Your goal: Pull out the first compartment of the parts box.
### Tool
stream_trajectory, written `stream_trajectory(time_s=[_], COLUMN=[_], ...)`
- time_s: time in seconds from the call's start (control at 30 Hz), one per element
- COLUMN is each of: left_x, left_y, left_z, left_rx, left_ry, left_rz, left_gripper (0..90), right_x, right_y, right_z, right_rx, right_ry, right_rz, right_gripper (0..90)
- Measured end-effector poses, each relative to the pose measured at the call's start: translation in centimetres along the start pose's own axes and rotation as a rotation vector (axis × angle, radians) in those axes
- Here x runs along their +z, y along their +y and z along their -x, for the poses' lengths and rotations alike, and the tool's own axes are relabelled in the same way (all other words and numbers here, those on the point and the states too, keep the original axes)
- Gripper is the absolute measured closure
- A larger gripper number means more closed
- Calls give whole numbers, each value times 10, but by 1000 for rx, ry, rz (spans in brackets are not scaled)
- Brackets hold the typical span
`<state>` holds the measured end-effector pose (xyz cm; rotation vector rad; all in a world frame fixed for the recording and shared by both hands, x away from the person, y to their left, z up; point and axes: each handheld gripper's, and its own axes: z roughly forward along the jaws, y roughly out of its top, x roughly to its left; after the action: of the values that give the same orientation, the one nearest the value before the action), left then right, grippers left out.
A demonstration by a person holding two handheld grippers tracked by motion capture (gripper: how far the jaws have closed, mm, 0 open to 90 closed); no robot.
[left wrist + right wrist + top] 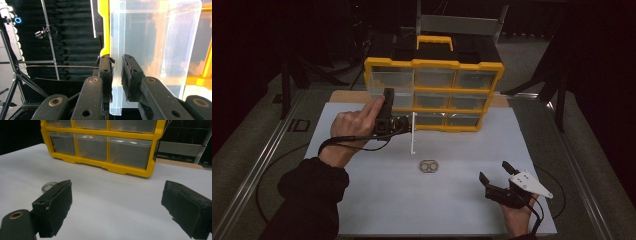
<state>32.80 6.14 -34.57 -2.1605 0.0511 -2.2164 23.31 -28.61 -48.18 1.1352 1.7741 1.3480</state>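
A yellow organiser (434,64) with several clear drawers stands at the back of the white table top (377,195). My left gripper (408,125) is at its bottom-left corner, turned on its side. In the left gripper view the left gripper (117,62) is shut on the front lip of a clear plastic drawer (150,37), which sticks out of the yellow frame (105,30). From above, the drawer (413,134) reaches out toward me. My right gripper (495,171) rests open at the front right, with nothing between its pads (56,205).
A small metal piece with two rings (429,166) lies mid-table in front of the organiser; part of it (47,187) peeks past my right gripper's left jaw. The organiser's lower drawers (127,151) look shut. Dark stands and a metal rail surround the table.
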Motion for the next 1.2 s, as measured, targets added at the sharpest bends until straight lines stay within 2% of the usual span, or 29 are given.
stream_trajectory(time_s=[0.23,0.37,0.47,0.57,0.6,0.63,0.67,0.7,0.73,0.8,0.83,0.93,1.1,1.2], left_x=[0,0,-2,-4,-4,-4,-4,-3,-3,-4,-5,-5,-8,-9], left_y=[-1,-1,-1,0,0,0,0,1,1,1,1,1,0,-1], left_z=[3,5,6,7,9,9,9,14,14,15,17,18,22,27], left_rx=[26,20,9,-6,-11,-11,-11,-32,-32,-45,-51,-49,-96,-109], left_ry=[5,9,16,0,-35,-35,-35,-36,-36,-44,-62,-69,-77,-87], left_rz=[-8,-3,11,19,33,33,33,44,44,44,46,45,63,69], left_gripper=[775,578,481,374,315,267,267,190,152,99,70,30,2,2], right_x=[0,0,0,0,0,0,0,-1,-1,-1,-1,-1,-1,0], right_y=[0,0,0,0,0,0,0,0,0,0,0,0,0,0], right_z=[1,0,1,1,1,1,1,1,1,1,2,1,1,2], right_rx=[-1,0,0,0,-1,-1,0,-1,-2,1,0,1,0,7], right_ry=[0,-1,0,-1,-1,-1,-1,-1,2,-2,-4,-3,-6,-13], right_rz=[0,-2,0,0,0,0,0,-1,0,-1,0,0,-5,-11], right_gripper=[96,96,96,97,96,96,96,96,96,96,96,96,98,98])
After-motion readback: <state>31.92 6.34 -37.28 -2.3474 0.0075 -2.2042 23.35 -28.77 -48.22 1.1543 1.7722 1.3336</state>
